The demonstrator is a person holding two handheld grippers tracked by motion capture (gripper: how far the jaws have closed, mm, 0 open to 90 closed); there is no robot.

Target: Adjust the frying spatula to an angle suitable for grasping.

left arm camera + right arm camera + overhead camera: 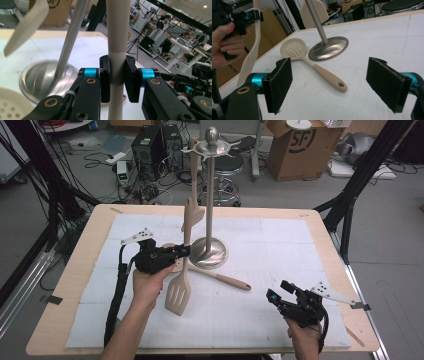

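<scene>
My left gripper is shut on the handle of a beige slotted spatula, which hangs upright with its blade down, just above the mat. In the left gripper view the pads clamp that handle from both sides. Just right of it stands a metal utensil stand with hooks at the top. Another beige utensil hangs beside the pole. A beige perforated skimmer lies on the mat by the stand's base. At the front right, my right gripper is open and holds nothing.
A white mat covers the wooden table. Beyond the far edge are a stool, a cardboard box, cables and electronics on the floor. Black frame legs stand at the right.
</scene>
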